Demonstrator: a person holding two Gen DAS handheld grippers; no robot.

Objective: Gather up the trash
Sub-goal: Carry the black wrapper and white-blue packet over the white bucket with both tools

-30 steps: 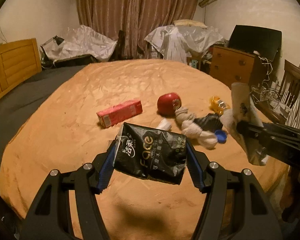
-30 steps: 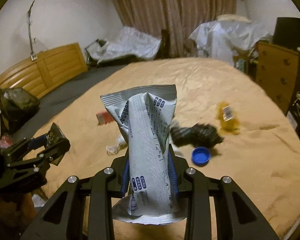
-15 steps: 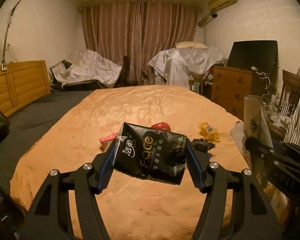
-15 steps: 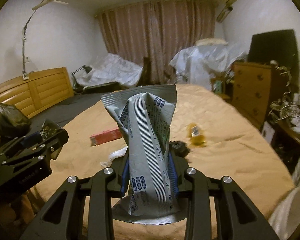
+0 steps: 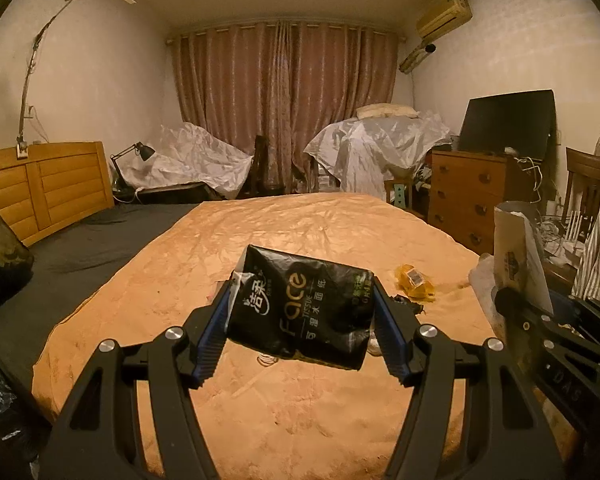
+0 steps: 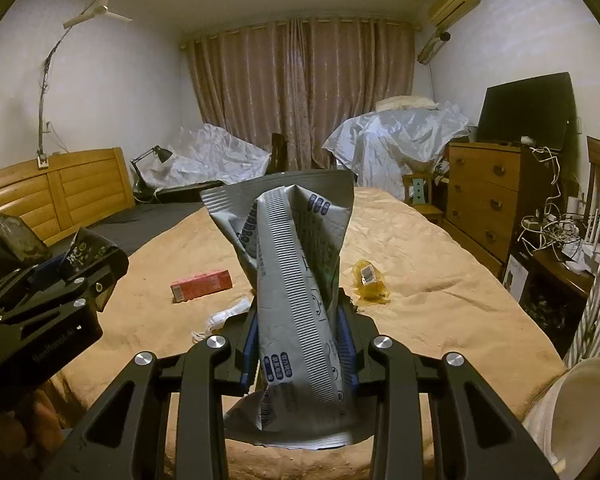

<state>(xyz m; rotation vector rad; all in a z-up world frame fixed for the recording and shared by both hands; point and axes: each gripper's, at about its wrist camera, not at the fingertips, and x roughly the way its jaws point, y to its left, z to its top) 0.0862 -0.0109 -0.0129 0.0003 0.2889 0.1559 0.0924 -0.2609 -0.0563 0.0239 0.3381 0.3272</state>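
Your bed (image 5: 300, 408), under its orange blanket, fills both views, and the trash still on it lies ahead of and below the two grippers, which hang above the near edge.

Your left gripper (image 5: 300, 320) stands about half open, its blue pads pressed on the two ends of one black tissue pack (image 5: 300, 316). The pack sits crosswise between the fingers, slightly tilted, clear of the blanket. From the right wrist you see this gripper at the left edge (image 6: 88, 276), the pack's black corner poking up from it.

Your right gripper (image 6: 300, 344) is nearly closed, pinching one silver wrapper (image 6: 296, 280) by its crumpled waist. The wrapper stands upright, its flat sealed top well above the fingers and its tail hanging below them. In the left view it shows at the right edge, just beside the left gripper's outer arm.

On the blanket you can count:
- one red carton (image 6: 201, 285), lying flat, left of the silver wrapper and beyond the fingers
- one yellow wrapper (image 6: 370, 282), right of it, about as far off
- one white crumpled scrap (image 6: 224, 316), just beside the right gripper's left finger, partly hidden
- something dark (image 5: 410, 304) by the left gripper's right finger, too hidden to tell.
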